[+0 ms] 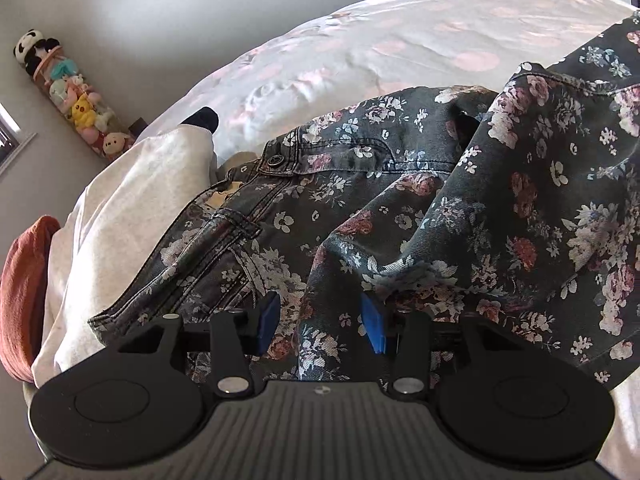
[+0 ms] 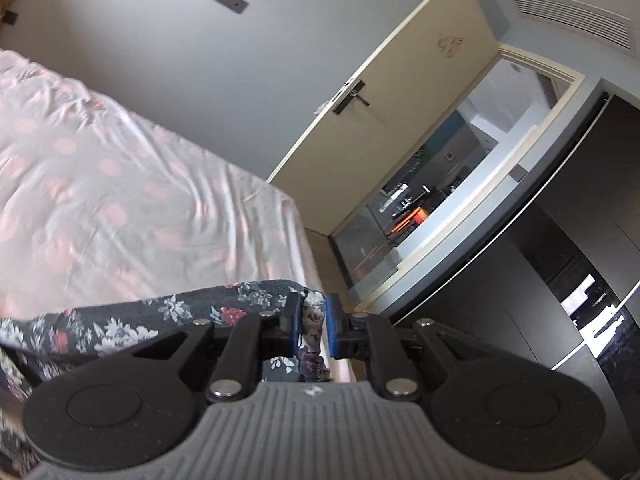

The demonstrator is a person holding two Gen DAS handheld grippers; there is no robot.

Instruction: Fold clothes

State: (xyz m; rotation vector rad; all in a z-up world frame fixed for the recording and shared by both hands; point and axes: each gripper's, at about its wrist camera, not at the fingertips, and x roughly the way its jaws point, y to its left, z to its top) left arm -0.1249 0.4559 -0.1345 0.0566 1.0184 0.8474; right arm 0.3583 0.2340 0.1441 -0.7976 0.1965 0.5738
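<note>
A dark grey floral denim garment [image 1: 420,216] lies crumpled on the bed, its buttoned waistband toward the left. My left gripper [image 1: 320,322] sits low over it with blue pads spread apart and cloth lying between them, not pinched. My right gripper [image 2: 311,326] is shut on an edge of the same floral garment [image 2: 168,316], holding it lifted near the bed's corner.
The bed [image 1: 400,40] has a white cover with pink dots, also in the right wrist view [image 2: 100,184]. A white garment [image 1: 132,200] and a rust-red cloth [image 1: 24,280] lie at left. A tube of plush toys [image 1: 76,96] stands by the wall. A door [image 2: 392,92] is open beyond the bed.
</note>
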